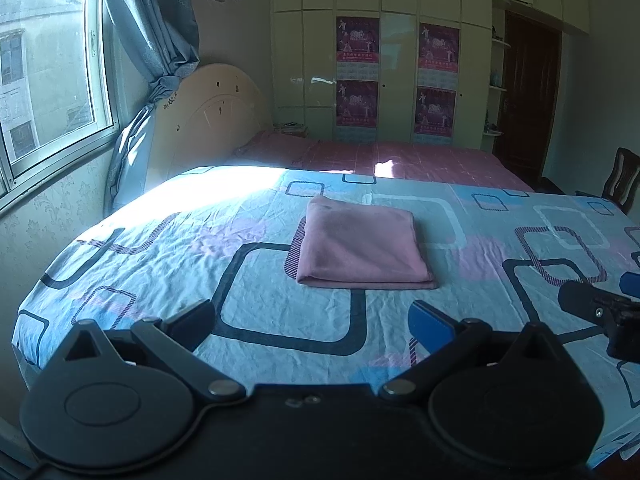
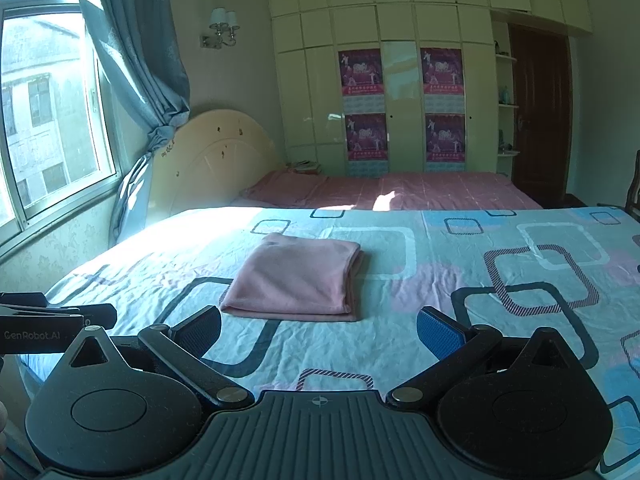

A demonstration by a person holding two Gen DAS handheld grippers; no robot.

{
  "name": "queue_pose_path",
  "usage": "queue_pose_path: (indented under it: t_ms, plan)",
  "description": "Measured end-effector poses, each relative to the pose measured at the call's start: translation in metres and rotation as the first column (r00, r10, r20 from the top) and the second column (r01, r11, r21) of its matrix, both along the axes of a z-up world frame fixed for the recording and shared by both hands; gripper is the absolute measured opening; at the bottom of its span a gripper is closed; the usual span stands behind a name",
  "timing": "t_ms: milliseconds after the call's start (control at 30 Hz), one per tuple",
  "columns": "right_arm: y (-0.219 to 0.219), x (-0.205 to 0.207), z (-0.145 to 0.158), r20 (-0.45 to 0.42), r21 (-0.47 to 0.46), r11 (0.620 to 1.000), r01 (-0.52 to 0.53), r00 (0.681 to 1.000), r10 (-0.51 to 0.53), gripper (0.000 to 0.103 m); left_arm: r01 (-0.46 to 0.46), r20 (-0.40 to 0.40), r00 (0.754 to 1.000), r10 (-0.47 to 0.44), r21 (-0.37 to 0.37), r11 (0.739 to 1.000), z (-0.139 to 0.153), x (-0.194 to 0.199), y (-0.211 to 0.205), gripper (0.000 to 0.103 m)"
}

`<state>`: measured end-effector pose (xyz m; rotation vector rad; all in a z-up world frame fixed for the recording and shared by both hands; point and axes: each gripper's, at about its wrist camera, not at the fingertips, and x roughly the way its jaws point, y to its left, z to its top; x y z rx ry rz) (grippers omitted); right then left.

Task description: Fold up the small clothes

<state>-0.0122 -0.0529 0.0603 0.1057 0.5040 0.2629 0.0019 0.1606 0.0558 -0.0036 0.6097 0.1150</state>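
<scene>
A pink garment (image 1: 362,246) lies folded into a flat rectangle on the patterned blue bedsheet (image 1: 160,248); the right wrist view shows the same pink garment (image 2: 296,280) ahead and slightly left. My left gripper (image 1: 316,322) is open, held back from the cloth near the bed's front edge, nothing between its fingers. My right gripper (image 2: 320,332) is open too, just short of the garment's near edge, holding nothing. The right gripper (image 1: 600,312) shows at the right edge of the left wrist view. The left gripper (image 2: 52,320) shows at the left edge of the right wrist view.
A second bed with a pink cover (image 1: 400,160) lies behind, against a cream headboard (image 1: 208,120). A window (image 1: 44,76) and blue curtain (image 1: 156,32) stand at the left. A wardrobe with posters (image 1: 396,76), a dark door (image 1: 528,96) and a wooden chair (image 1: 620,180) fill the back and right.
</scene>
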Motion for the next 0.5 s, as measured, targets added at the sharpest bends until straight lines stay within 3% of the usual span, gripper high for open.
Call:
queue_pose_path:
  t_ms: [500]
  plan:
    - [0.0006, 0.0078, -0.0007, -0.008, 0.003, 1.000, 0.003, 1.000, -0.003, 0.103, 0.013, -0.002, 1.000, -0.013, 0.006, 1.000, -0.0006, 0.0097, -0.0032, 0.103]
